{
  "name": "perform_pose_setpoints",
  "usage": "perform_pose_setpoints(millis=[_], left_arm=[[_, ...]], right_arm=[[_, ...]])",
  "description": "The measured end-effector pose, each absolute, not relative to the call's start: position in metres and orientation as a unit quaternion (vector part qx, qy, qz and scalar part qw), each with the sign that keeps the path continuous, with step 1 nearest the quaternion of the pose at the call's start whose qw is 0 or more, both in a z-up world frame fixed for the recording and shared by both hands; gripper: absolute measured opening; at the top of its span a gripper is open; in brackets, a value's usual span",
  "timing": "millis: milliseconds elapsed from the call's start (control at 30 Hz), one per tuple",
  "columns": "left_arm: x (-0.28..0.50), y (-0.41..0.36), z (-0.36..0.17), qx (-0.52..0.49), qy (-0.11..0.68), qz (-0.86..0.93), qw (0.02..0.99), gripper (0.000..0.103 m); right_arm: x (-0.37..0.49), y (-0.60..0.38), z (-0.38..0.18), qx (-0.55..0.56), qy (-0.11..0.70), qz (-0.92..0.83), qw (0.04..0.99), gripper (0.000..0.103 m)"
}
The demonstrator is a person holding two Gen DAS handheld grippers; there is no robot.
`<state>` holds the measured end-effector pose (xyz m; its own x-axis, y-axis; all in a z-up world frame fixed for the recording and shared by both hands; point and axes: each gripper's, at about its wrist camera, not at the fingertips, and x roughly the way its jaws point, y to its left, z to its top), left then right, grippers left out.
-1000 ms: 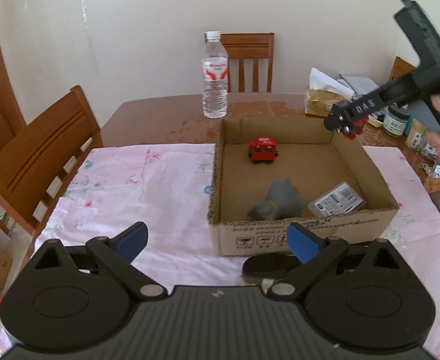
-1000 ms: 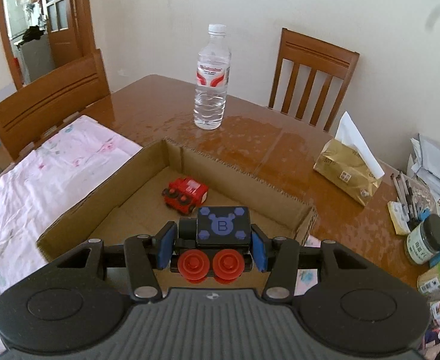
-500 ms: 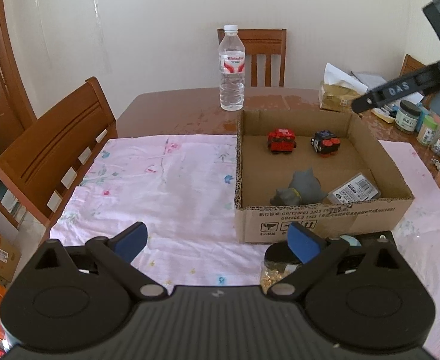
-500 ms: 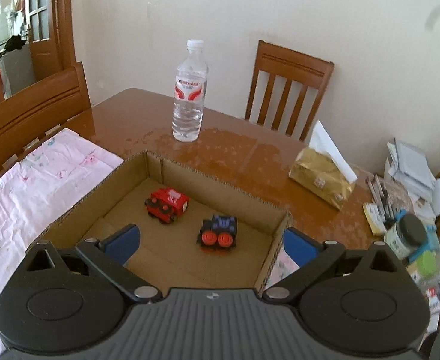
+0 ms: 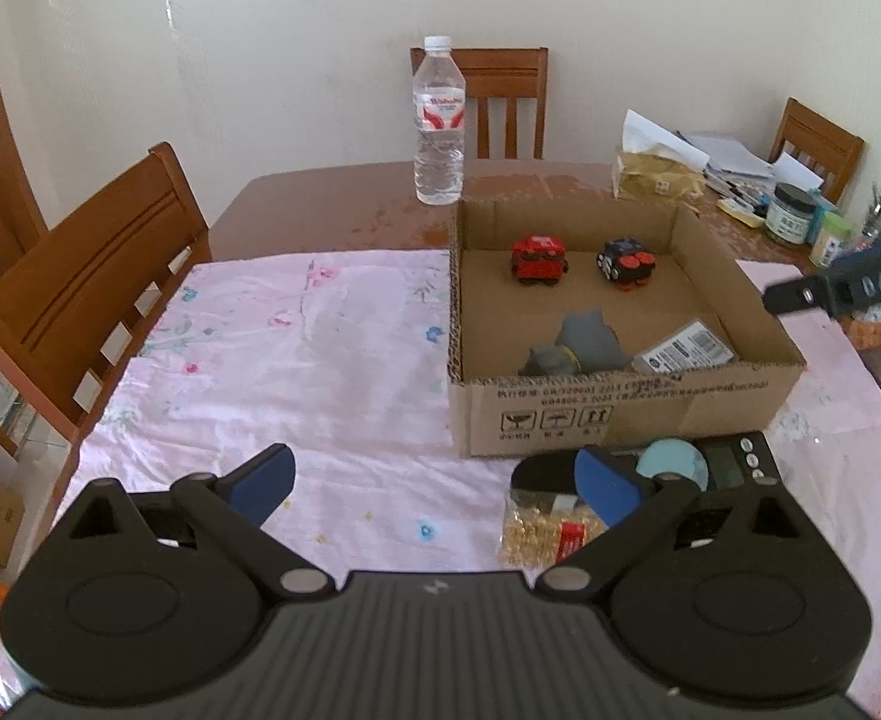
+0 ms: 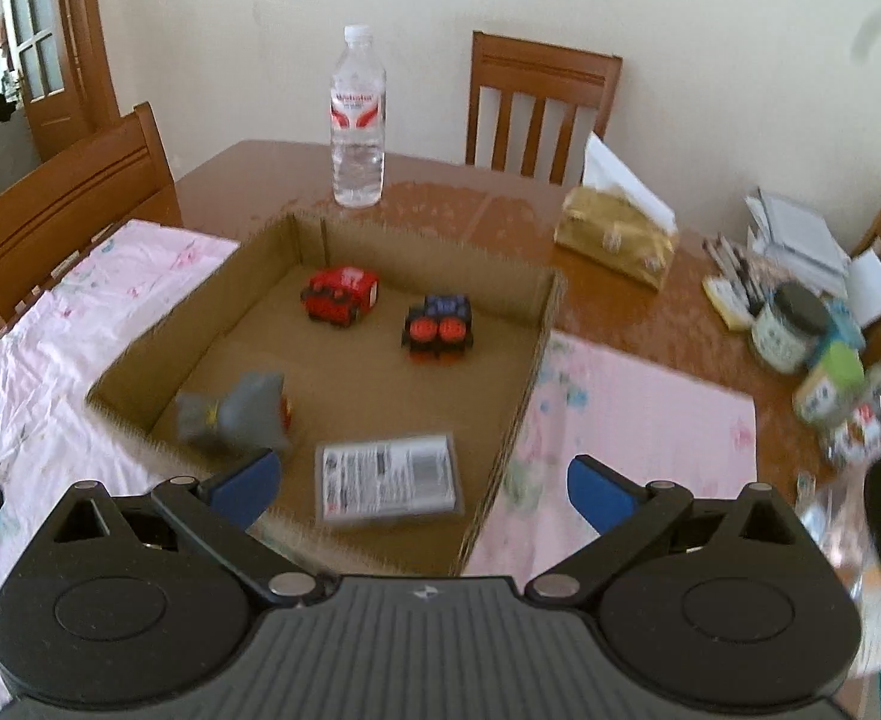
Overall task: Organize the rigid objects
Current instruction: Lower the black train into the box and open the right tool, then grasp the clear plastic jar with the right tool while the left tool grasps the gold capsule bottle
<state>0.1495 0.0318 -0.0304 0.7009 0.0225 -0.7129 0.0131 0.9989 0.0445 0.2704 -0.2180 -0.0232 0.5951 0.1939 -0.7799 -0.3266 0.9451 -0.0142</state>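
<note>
A cardboard box (image 5: 620,414) (image 6: 530,372) on the pink cloth holds a red toy car (image 5: 538,260) (image 6: 340,295), a dark blue toy car with red wheels (image 5: 625,262) (image 6: 438,328), a grey figure (image 5: 578,348) (image 6: 233,414) and a labelled grey packet (image 5: 683,353) (image 6: 387,477). My left gripper (image 5: 434,489) is open and empty, in front of the box. My right gripper (image 6: 422,483) is open and empty above the box's near right corner; its body (image 5: 848,291) shows at the right of the left wrist view.
A jar of gold bits (image 5: 551,531), a pale blue lid (image 5: 673,463) and a dark scale (image 5: 734,459) lie before the box. A water bottle (image 5: 438,132) stands behind it. A tissue pack (image 6: 617,234), jars (image 6: 791,327) and papers crowd the right. Chairs surround the table.
My right gripper opened, dropped the dark blue toy car into the box beside the red one, and drew back to the right. My left gripper pulled back from the box.
</note>
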Motion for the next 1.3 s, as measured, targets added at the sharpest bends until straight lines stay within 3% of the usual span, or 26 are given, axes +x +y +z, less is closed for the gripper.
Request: perform_pose_setpoints(millis=[633,833,1300], left_arm=[[0.151,0.025,-0.056,0.025,0.421,-0.070,0.904,0.100],[0.155,0.008,-0.055,0.015,0.427,-0.053,0.903,0.100],[0.153,-0.024,-0.070,0.017,0.463,-0.010,0.886,0.100]], right_arm=[[0.180,-0.227,-0.075,-0.138,0.494,0.132,0.848,0.103],[0.184,-0.229,-0.093,-0.184,0.501,0.175,0.828,0.103],[0.226,-0.257,-0.120,-0.149,0.516,0.180,0.824,0.103]])
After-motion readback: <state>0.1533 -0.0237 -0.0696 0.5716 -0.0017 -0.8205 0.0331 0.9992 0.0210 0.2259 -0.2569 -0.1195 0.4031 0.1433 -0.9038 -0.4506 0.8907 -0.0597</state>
